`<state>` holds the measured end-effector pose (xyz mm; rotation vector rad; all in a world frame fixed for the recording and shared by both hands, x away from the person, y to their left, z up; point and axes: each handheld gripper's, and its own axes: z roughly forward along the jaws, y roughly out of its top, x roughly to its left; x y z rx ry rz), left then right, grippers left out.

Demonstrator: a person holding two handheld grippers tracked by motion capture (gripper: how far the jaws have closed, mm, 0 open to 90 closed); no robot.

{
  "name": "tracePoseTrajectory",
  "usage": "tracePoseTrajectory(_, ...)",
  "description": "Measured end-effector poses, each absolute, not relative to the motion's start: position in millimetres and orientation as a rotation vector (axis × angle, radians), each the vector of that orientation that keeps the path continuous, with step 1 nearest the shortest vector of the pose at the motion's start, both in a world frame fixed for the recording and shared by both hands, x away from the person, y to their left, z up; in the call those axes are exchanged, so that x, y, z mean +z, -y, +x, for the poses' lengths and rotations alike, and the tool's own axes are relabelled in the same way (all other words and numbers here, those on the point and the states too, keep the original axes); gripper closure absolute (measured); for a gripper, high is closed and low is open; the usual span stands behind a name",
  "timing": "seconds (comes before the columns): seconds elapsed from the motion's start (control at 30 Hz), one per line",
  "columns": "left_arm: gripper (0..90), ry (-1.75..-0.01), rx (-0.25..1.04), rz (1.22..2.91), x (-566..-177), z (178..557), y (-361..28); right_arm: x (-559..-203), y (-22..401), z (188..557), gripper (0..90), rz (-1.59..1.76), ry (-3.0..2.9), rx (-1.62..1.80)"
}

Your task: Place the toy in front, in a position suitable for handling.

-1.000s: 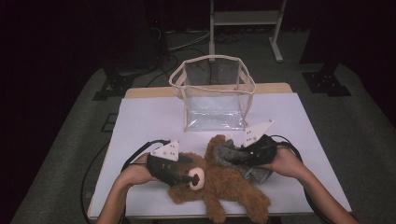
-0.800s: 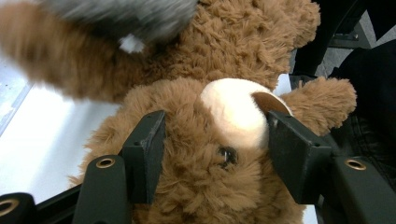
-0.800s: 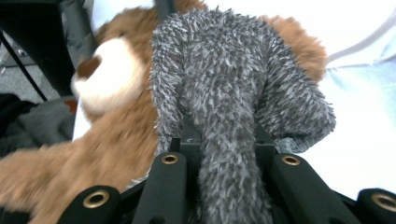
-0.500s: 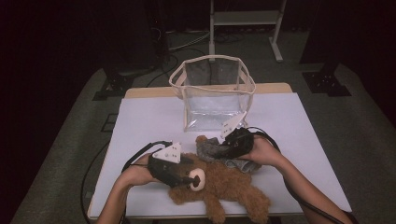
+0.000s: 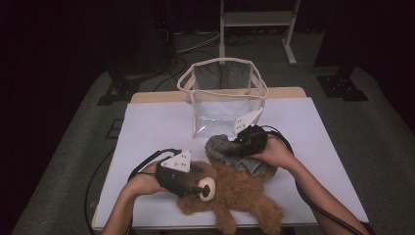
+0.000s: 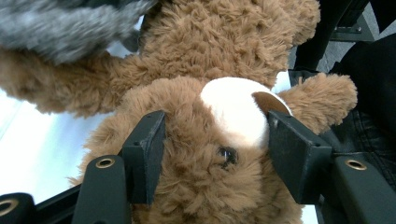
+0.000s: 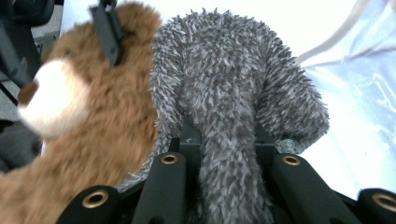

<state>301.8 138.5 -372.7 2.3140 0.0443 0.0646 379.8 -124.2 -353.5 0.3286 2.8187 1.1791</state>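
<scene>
no readable text (no labels), no signs

A fluffy brown teddy bear point(image 5: 235, 193) with a cream muzzle sprawls at the worktop's point(image 5: 156, 127) near edge. A shaggy grey plush piece point(image 5: 222, 147), perhaps a garment, drapes folded over its upper body.

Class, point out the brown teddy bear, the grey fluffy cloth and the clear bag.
brown teddy bear point(image 5: 244, 193), high view, on its belly.
grey fluffy cloth point(image 7: 224, 93), right gripper view, on its folded middle.
clear bag point(image 5: 222, 110), high view, on its front wall.
</scene>
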Motion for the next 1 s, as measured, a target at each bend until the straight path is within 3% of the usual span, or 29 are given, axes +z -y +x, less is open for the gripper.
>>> tracePoseTrajectory(0.2,38.8,-0.041,0.067,2.31,-373,302,-140,-367,122,378,73.3,0.313,-2.913,1.093)
tracePoseTrajectory(0.57,38.8,-0.051,0.064,2.304,-374,305,-138,-372,208,360,73.4,0.538,-2.887,1.176)
tracePoseTrajectory(0.8,38.8,-0.05,0.068,2.309,-374,304,-137,-360,189,358,73.3,0.444,-2.891,1.22)
tracePoseTrajectory(1.0,38.8,-0.041,0.071,2.317,-373,304,-137,-358,130,368,73.4,0.288,-2.94,1.194)
